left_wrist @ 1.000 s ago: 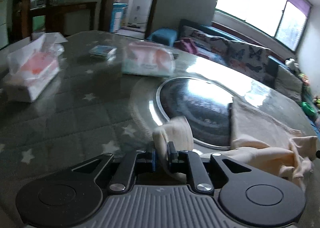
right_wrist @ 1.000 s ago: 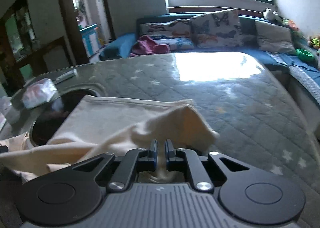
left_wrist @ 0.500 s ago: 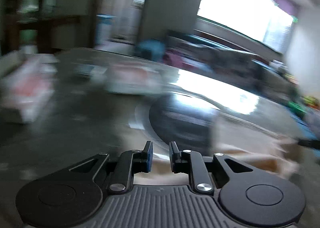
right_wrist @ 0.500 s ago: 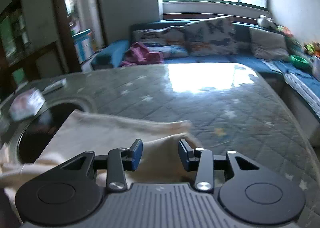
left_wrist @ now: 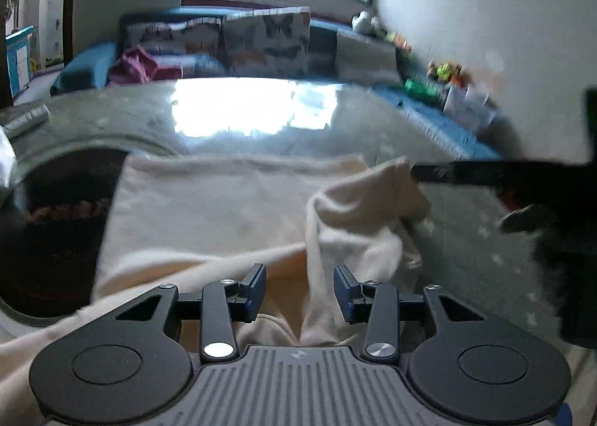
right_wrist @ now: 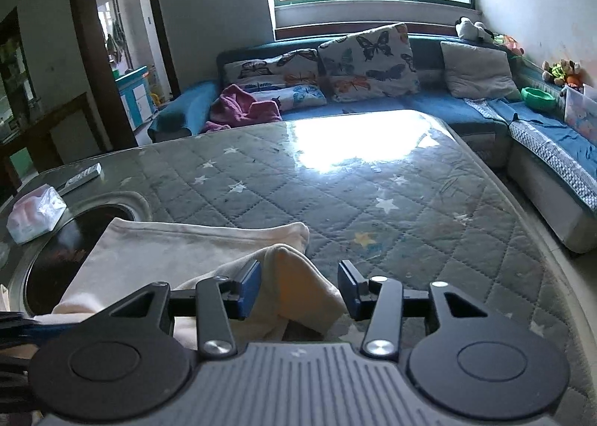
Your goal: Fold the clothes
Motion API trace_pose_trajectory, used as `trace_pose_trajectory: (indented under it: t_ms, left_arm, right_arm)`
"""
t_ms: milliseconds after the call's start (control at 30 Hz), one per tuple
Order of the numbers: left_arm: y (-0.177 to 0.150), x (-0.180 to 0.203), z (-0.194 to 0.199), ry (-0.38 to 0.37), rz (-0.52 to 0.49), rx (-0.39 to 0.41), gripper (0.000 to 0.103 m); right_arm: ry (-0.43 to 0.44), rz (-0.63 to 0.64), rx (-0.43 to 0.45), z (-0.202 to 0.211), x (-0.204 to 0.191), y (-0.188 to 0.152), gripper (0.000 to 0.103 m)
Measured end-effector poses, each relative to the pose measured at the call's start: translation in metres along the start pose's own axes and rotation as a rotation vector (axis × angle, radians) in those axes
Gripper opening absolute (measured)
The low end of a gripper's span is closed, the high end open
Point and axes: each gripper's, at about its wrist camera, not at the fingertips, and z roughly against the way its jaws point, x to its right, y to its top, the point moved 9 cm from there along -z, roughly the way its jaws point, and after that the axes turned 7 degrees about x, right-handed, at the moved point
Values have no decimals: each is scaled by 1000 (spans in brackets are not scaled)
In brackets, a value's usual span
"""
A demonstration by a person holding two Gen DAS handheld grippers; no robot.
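The cream garment point(left_wrist: 209, 209) lies flat on the table point(right_wrist: 373, 194), its long axis running left-right, and a raised fold sits untouched between the opening jaws of both the left gripper point(left_wrist: 300, 289) and right gripper point(right_wrist: 298, 288).

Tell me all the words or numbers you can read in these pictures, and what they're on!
There are none I can read.
Tissue pack: print too blurred to read.
Flat box on the table: markings too small.
Small logo on the right gripper's body: no readable letters.
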Motion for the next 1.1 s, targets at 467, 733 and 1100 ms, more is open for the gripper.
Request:
trace_pose_trajectory:
  t_ms: [467,733,1100]
  left_arm:
    - [9,61,41,-343,-65,123,3]
    - [-58,117,37,-496,-267,0,4]
    - [-80,116,24,-482,-255,-73,11]
  right_arm:
    - [-51,-5,-11,17,30,-9,47]
    - [4,63,-9,31,9,-7,47]
    - [45,210,-148,0,-41,-61,44]
